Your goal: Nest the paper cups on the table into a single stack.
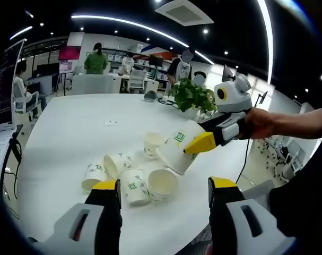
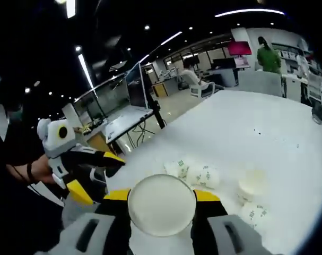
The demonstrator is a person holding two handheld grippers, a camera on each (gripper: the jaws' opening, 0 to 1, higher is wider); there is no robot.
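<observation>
Meanwhile right gripper (image 2: 162, 204) fingers pinch paper cup (image 2: 161, 205) above table (image 2: 245, 122); left gripper (image 1: 164, 190) fingers spread over loose cups (image 1: 134, 186).

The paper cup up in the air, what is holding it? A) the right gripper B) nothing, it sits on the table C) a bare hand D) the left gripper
A: the right gripper is shut on the tilted paper cup above the table; in the right gripper view the cup sits between that gripper's own jaws, while the left gripper is open.
</observation>
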